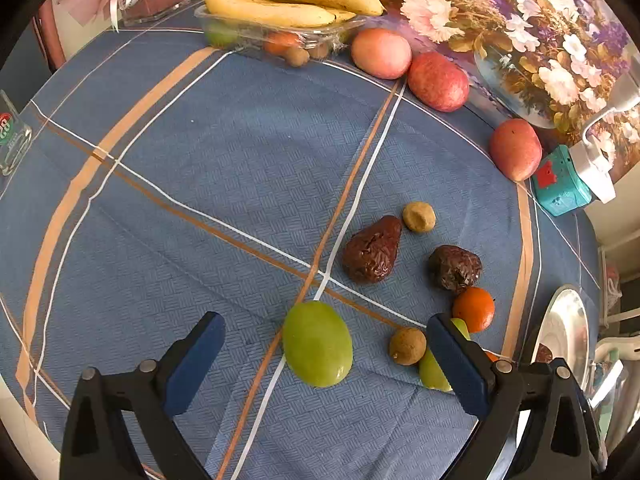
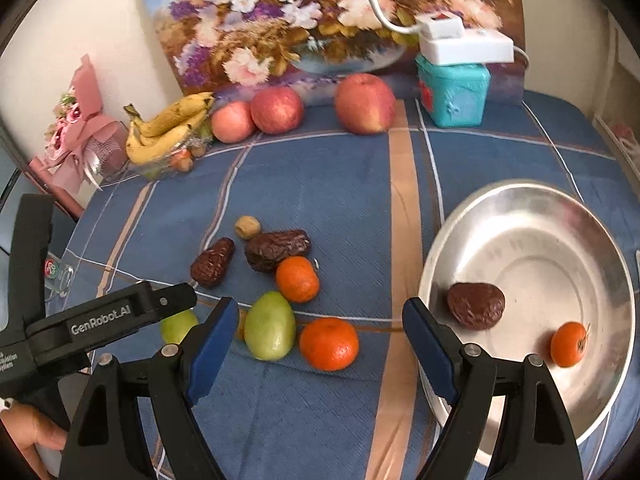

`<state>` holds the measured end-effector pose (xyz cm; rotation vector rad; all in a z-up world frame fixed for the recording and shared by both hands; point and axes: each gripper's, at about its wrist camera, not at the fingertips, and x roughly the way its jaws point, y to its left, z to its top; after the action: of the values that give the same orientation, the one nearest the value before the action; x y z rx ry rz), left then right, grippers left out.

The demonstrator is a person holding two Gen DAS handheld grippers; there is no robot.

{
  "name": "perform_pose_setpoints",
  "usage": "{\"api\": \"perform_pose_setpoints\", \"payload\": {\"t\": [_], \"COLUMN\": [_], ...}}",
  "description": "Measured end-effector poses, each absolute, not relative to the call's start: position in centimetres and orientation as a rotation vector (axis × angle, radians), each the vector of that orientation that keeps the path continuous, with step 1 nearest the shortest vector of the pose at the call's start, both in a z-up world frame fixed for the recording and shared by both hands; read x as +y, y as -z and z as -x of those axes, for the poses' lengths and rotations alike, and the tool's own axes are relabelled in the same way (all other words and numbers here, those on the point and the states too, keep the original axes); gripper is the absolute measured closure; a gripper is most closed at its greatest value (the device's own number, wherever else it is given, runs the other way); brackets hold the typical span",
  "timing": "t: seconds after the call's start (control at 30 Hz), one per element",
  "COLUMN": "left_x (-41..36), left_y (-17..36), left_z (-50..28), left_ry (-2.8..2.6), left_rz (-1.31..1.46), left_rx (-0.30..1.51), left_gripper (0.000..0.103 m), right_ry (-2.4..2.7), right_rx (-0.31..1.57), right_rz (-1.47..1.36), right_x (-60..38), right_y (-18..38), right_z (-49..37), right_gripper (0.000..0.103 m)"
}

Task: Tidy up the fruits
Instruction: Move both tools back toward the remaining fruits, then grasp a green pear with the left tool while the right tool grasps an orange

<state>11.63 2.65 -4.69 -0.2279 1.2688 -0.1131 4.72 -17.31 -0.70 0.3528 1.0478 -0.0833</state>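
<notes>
on blue plaid tablecloth (image 1: pixel 240 184), floral painting (image 2: pixel 320 20) leans behind.

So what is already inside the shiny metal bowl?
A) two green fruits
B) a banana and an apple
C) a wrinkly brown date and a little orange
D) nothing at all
C: the right wrist view shows a wrinkly brown date and a little orange lying in the metal bowl.

left wrist: low, near tablecloth (image 1: pixel 200 184) | right wrist: higher | shared: fruit cluster
</notes>
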Motion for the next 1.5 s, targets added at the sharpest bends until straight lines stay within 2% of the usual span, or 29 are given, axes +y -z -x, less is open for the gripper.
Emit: {"api": "perform_pose_setpoints", "payload": {"t": [0.4, 0.47, 0.6, 0.83, 0.9, 1.0, 1.1, 1.17, 1.33, 1.5], "left_x": [3.2, 3.1, 2.7, 2.7, 2.7, 2.6, 2.9, 3.1, 3.5, 3.9], "left_y": [6.2, 6.3, 6.7, 7.0, 7.0, 7.1, 7.2, 7.3, 7.1, 6.8], "left_z": [-12.0, -12.0, -12.0, -11.6, -11.5, -11.3, -11.2, -11.1, -10.7, -10.7], "left_ry": [0.094, 0.095, 0.1, 0.099, 0.102, 0.104, 0.102, 0.095, 0.09, 0.083], "left_rz": [0.273, 0.275, 0.277, 0.295, 0.297, 0.31, 0.33, 0.341, 0.341, 0.367], "left_rx": [1.302, 1.306, 1.324, 1.34, 1.344, 1.349, 1.352, 1.355, 1.347, 1.334], "left_gripper": [0.002, 0.007, 0.009, 0.019, 0.022, 0.025, 0.036, 0.051, 0.06, 0.061], "right_ry": [0.078, 0.089, 0.115, 0.092, 0.071, 0.044, 0.018, 0.021, 0.047, 0.056], "right_rx": [1.06, 1.028, 0.992, 0.993, 0.996, 1.011, 1.067, 1.117, 1.166, 1.178], "right_rz": [-0.331, -0.299, -0.306, -0.352, -0.359, -0.375, -0.406, -0.407, -0.377, -0.413], "right_x": [-17.6, -17.5, -18.1, -18.5, -18.2, -17.8, -17.5, -17.3, -17.1, -17.7], "right_y": [0.6, 0.1, -0.6, -0.4, -0.4, -0.1, 1.1, 2.1, 3.4, 3.6], "right_z": [-5.0, -4.9, -4.8, -4.6, -4.7, -4.7, -5.1, -5.3, -5.4, -5.0], "right_gripper": [0.019, 0.019, 0.019, 0.019, 0.022, 0.038, 0.05, 0.058, 0.061, 0.061]}}
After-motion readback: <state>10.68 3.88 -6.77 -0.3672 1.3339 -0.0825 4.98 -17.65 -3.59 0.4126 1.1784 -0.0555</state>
